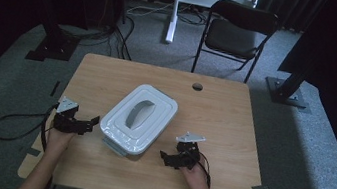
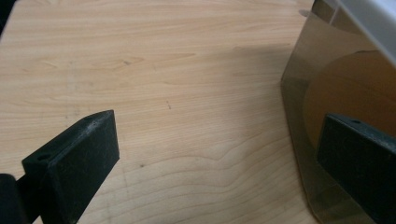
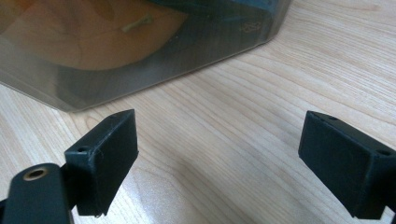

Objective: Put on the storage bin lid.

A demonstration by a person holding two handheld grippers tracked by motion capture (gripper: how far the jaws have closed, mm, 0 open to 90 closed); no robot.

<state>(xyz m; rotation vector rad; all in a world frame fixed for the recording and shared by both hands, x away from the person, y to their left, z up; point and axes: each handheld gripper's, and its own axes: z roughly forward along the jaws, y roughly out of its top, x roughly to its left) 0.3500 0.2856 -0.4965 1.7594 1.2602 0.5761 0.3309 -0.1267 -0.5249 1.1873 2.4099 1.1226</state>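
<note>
Open tool (image 2: 217, 163) beside box (image 2: 327, 93)

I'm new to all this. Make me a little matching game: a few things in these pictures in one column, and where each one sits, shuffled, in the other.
Things:
1. left gripper
2. right gripper
3. container
4. folding chair

Places:
A. on the floor beyond the table
B. at the middle of the table, lid on
C. over the table, at the container's left side
D. over the table, at the container's right side

Pairs: 1-C, 2-D, 3-B, 4-A
</note>
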